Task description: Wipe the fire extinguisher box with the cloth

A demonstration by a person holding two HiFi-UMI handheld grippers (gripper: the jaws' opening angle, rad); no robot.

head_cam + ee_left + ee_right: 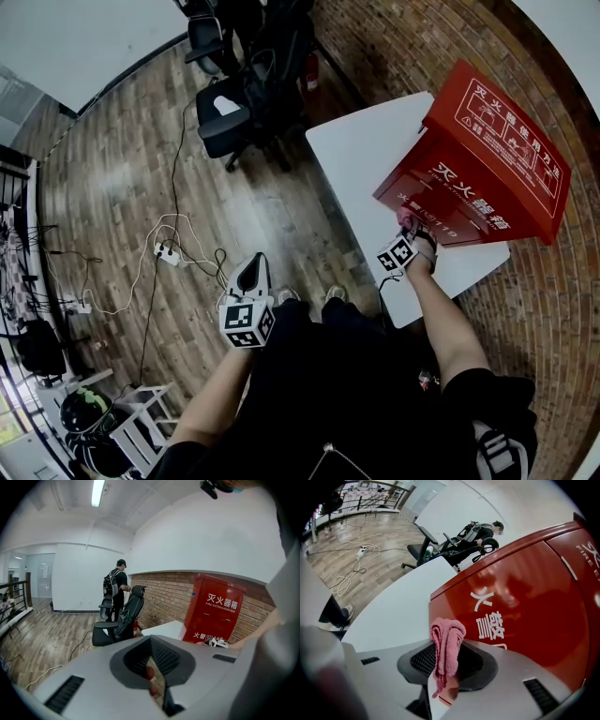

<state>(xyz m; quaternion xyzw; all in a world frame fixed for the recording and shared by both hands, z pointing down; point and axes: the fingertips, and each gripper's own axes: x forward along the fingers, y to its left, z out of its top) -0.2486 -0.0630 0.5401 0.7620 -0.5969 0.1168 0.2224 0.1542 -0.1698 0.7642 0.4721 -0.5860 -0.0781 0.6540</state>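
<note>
The red fire extinguisher box (pixel 487 159) stands tilted on the white table (pixel 366 150), against the brick wall. My right gripper (pixel 410 234) is at the box's lower front face, shut on a folded pink cloth (pixel 406 218). In the right gripper view the cloth (pixel 446 641) sticks up between the jaws, close to the white lettering on the box (pixel 520 602); whether it touches is unclear. My left gripper (pixel 251 274) hangs over the floor left of the table, shut with nothing in it. The left gripper view shows the box (pixel 213 611) from the side.
Black office chairs (pixel 230 112) stand beyond the table's far end. White cables and a power strip (pixel 167 253) lie on the wooden floor. A person (pixel 117 590) stands by the chairs. A brick wall (pixel 525 309) runs along the table's right side.
</note>
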